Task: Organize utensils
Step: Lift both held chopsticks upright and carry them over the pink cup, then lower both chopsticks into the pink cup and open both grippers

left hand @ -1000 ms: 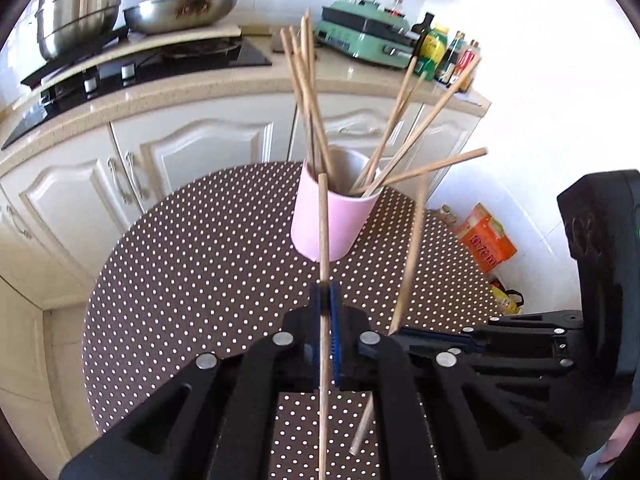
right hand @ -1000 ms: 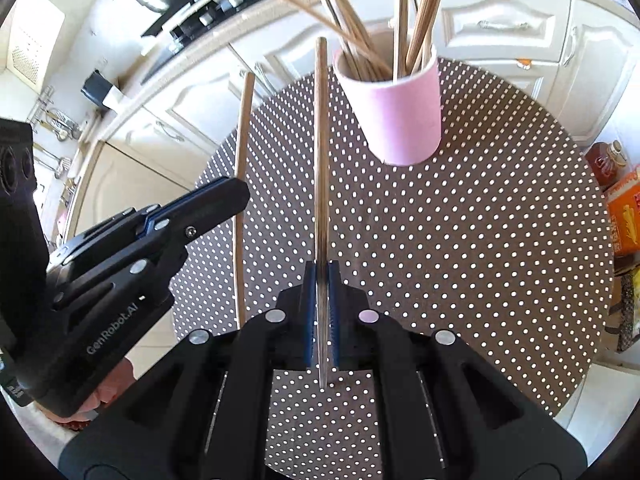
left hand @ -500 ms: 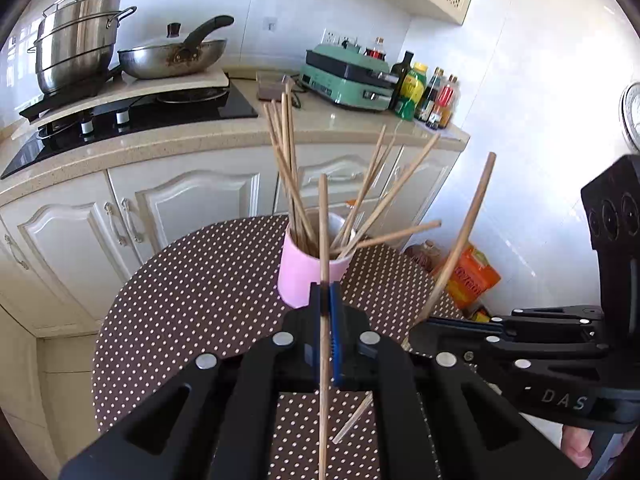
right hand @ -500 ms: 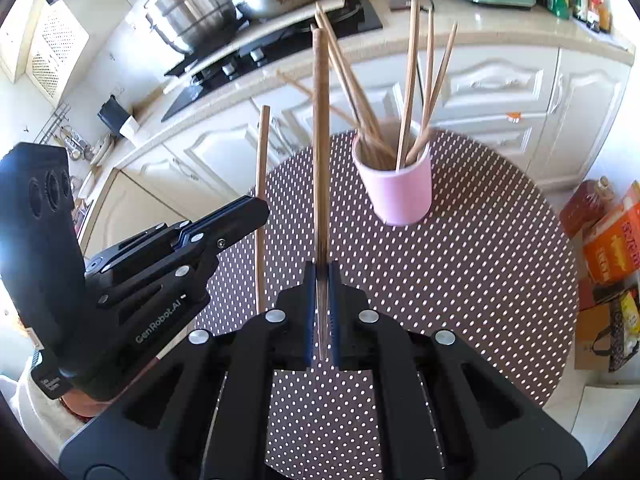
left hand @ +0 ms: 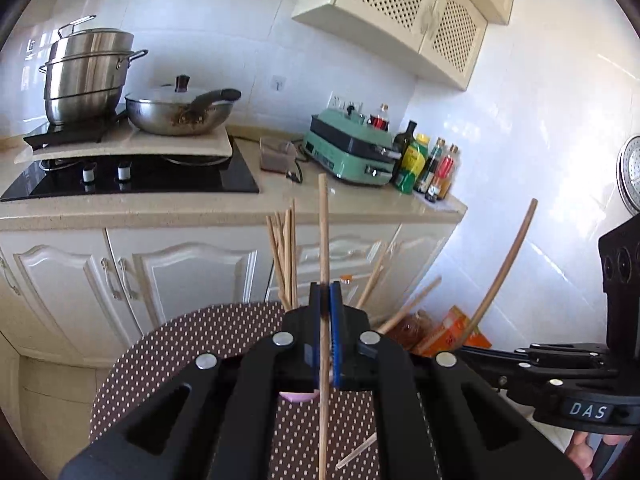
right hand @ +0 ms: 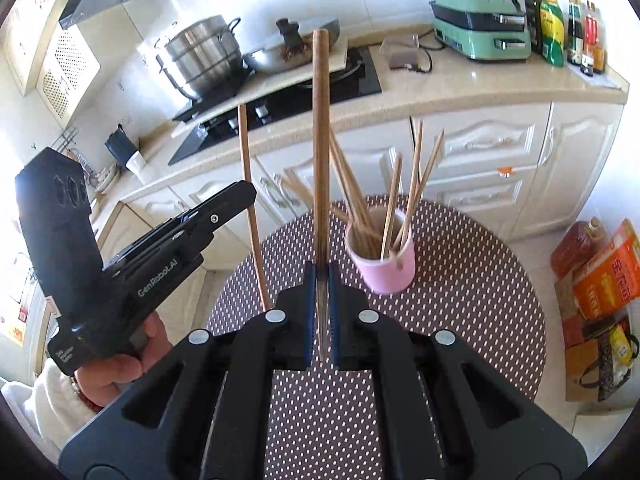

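A pink cup (right hand: pixel 386 268) with several wooden chopsticks (right hand: pixel 416 184) stands on the round dotted table (right hand: pixel 472 280). My left gripper (left hand: pixel 325 292) is shut on one chopstick (left hand: pixel 323 232), held upright above the near side of the cup, which is mostly hidden behind its jaws. My right gripper (right hand: pixel 321 276) is shut on another chopstick (right hand: pixel 320 140), held upright just left of the cup. The left gripper also shows in the right wrist view (right hand: pixel 252 196) with its chopstick (right hand: pixel 250 200). The right gripper's chopstick (left hand: pixel 504 272) shows in the left wrist view.
Behind the table runs a counter (right hand: pixel 480 88) with a hob, a steel pot (left hand: pixel 86 72), a pan (left hand: pixel 180 110), a green grill (left hand: pixel 350 152) and bottles (left hand: pixel 424 164). White cabinets (left hand: pixel 192 272) stand below. Orange boxes and bags (right hand: pixel 600 280) sit on the floor right.
Both grippers have lifted and tilted up with their chopsticks, so the cup and table now sit lower in both views. Both stay shut.
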The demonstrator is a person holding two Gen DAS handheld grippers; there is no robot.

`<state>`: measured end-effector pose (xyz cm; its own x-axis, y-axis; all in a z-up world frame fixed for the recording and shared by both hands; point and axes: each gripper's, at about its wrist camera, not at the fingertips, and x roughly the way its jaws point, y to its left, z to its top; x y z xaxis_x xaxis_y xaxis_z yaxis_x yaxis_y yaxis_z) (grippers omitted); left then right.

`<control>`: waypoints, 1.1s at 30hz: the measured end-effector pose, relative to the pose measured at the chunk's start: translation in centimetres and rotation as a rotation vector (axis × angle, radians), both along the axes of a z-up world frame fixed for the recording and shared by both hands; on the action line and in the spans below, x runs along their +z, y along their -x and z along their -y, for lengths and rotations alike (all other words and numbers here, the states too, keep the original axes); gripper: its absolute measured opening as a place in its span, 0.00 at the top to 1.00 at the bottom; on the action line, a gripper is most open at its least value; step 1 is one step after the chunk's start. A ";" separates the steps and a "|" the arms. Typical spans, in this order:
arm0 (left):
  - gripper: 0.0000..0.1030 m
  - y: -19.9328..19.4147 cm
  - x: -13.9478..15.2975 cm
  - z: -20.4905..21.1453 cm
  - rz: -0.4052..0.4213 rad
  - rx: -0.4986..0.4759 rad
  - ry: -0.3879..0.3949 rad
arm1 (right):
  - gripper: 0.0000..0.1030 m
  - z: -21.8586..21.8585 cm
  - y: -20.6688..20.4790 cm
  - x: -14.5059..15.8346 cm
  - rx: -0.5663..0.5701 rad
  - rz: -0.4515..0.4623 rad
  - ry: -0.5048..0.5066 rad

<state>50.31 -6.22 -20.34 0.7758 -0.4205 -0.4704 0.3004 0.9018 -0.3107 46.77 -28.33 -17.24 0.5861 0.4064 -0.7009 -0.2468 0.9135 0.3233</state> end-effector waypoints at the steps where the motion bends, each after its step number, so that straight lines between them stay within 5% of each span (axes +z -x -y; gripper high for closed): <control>1: 0.96 -0.5 0.2 0.1 0.014 0.007 0.007 | 0.94 0.1 -0.5 0.4 0.000 0.009 0.001; 11: 0.96 -4.9 1.3 2.2 0.144 0.067 0.043 | 0.94 1.5 -5.5 2.7 -0.028 0.084 -0.008; 23: 0.96 -8.8 -1.3 4.0 0.148 0.127 0.056 | 0.94 3.0 -9.6 0.5 -0.043 0.083 0.005; 33: 0.96 -9.4 -3.2 5.3 0.169 0.141 -0.010 | 0.94 2.8 -11.3 -0.5 -0.004 0.104 0.012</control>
